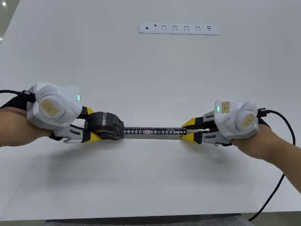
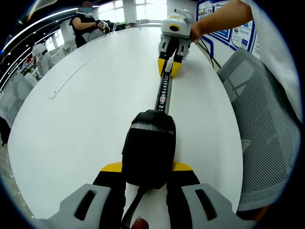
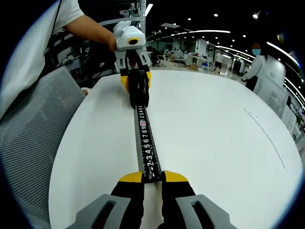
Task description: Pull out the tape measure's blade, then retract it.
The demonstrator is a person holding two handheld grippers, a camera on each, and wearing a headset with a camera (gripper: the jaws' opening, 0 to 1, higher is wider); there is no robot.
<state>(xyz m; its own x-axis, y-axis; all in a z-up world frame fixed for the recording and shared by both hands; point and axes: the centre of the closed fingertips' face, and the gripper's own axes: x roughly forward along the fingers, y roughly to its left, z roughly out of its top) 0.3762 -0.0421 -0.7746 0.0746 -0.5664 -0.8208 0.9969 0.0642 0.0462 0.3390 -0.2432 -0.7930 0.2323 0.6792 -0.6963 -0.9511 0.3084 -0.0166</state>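
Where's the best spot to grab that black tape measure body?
Grip the black tape measure case across its two flat side faces, coming from the rear, opposite the mouth where the dark numbered blade exits. The left hand-held gripper holds it so, leaving the blade free to run straight to the right hand-held gripper.

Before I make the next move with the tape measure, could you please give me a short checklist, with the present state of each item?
1. Left gripper shut on the tape measure case: ok.
2. Right gripper shut on the end of the blade: ok.
3. Blade runs straight between the two grippers, no kink: ok.
4. Blade lock on the case released: cannot tell.
5. Power strip lies well away from the blade: ok.
6. Blade pulled out far enough to begin retracting: cannot tell.
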